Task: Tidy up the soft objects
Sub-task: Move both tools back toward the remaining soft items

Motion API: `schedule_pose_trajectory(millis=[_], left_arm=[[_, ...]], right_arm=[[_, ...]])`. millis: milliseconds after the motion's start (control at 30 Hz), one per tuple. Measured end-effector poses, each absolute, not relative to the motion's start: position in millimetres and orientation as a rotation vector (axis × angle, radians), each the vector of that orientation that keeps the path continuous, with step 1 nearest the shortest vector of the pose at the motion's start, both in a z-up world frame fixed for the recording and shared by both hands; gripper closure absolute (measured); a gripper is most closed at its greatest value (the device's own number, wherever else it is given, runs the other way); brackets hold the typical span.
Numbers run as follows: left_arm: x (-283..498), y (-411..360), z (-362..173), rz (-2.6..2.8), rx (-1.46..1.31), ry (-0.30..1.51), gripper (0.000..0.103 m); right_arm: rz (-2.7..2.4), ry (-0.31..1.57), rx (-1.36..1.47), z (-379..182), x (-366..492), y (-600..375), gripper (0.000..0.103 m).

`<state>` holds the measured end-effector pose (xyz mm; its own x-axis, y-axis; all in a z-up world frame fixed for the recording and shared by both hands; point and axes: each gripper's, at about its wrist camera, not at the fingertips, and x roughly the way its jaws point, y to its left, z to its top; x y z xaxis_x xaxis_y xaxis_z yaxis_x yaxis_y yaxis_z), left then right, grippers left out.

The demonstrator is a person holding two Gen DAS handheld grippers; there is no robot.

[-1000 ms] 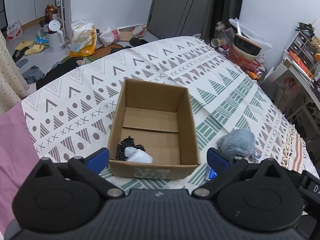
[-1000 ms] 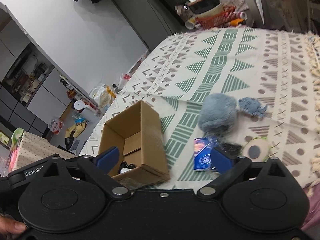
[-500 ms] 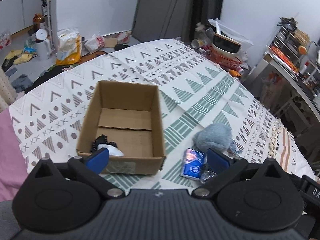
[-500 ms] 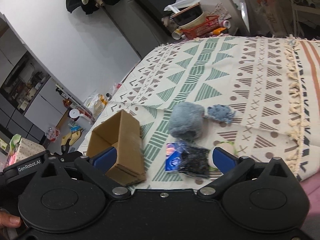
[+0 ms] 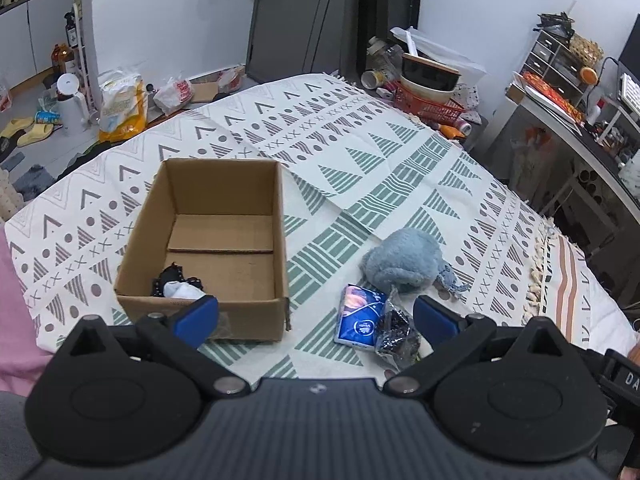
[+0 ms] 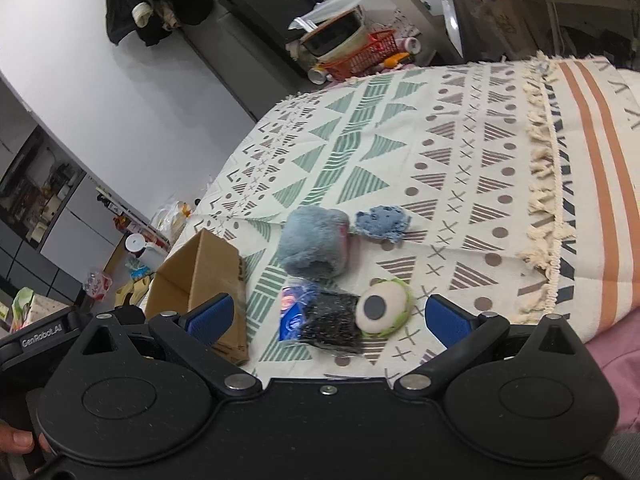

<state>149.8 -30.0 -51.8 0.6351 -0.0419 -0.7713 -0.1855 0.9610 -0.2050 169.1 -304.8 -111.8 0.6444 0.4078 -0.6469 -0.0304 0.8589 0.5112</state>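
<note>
Both grippers hang above the patterned cloth [image 5: 360, 152] and neither has anything in it. The left gripper [image 5: 316, 314] is spread wide, one blue pad in front of the near wall of the box [image 5: 280, 216], the other out over the loose pile to the right. The box sits open on the cloth, and in its near left corner lies a black-and-white bundle [image 5: 176, 286], tucked against the front wall. To the right of the box, well clear of it, the grey plush [image 5: 404, 260] rests on the cloth with a small blue crocheted piece [image 5: 450, 280] just beside its far side. Nearer the camera a blue packet [image 5: 358, 316] lies flat, touching a crinkly black bag [image 5: 394, 330] that overlaps its right edge. Over to the right gripper [image 6: 328, 318]: also wide, empty, its pads framing the same pile. From here the plush [image 6: 314, 246] sits just behind the black bag [image 6: 332, 320], the packet [image 6: 292, 314] peeks out on the bag's left, and a round eye toy [image 6: 384, 306], white with a grey pupil and green rim, lies touching the bag's right side. The crocheted piece [image 6: 382, 222] sits right of the plush. The box [image 6: 208, 264] stands at the left, behind the left pad.
</note>
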Motion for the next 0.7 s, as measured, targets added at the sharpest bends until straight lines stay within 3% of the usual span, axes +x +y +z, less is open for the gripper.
schedule_pose_trajectory(millis=[300, 700], left_arm=[[162, -52, -75, 0.004, -0.276, 0.901, 0.004], [198, -82, -119, -0.085, -0.256, 0.955, 0.025]], right_arm=[[0.223, 0.892, 0.621, -146, 183, -322, 0.012], [0.22, 0.968, 0.777, -185, 209, -327, 0.029]])
